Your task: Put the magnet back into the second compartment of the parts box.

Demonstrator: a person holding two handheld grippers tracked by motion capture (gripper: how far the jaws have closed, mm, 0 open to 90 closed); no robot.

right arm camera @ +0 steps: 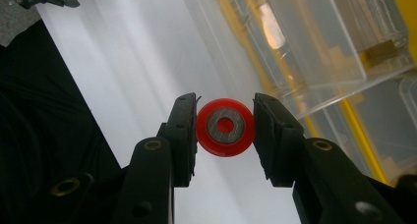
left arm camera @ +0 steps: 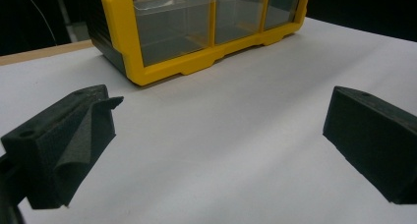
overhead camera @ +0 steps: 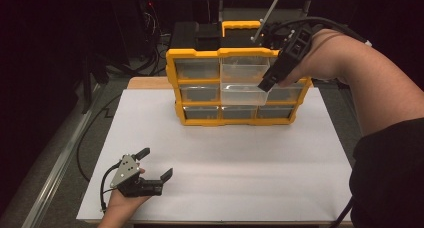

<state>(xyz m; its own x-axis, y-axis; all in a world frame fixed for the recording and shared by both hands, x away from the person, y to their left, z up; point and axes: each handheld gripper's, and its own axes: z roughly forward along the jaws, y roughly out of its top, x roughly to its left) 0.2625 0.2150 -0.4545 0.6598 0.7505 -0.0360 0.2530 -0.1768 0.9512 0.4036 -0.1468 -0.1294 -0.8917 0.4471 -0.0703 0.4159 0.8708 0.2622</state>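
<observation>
- A small red wheel [right arm camera: 225, 127] with a grey metal hub and a round centre hole is seen in the right gripper view, clamped between the two black jaws of the right gripper [right arm camera: 225, 130]; each jaw is pressed against one side of its red rim.
- In the high view, the right gripper [overhead camera: 266, 84] is held up against the front of the yellow drawer cabinet [overhead camera: 171, 83], with its tips pointed down at the pulled-out clear drawer [overhead camera: 241, 93] in the cabinet's middle row.
- The wheel itself cannot be made out in the high view, being hidden by the jaws there.
- The clear drawer [right arm camera: 314, 42] is shown in the right gripper view just beyond the wheel, with yellow frame visible through its walls.
- The cabinet is stood upright at the far side of the white sheet [overhead camera: 225, 153], with three rows of three clear drawers, a yellow handle on top and a black back part.
- The left gripper [overhead camera: 156, 164] is rested well apart from the cabinet, near the front left corner of the sheet, held in the left hand [overhead camera: 120, 204].
- Its jaws are spread wide with nothing between them; in the left gripper view [left arm camera: 219, 145] bare white sheet is seen between them and the cabinet's lower row [left arm camera: 196, 62] beyond.
</observation>
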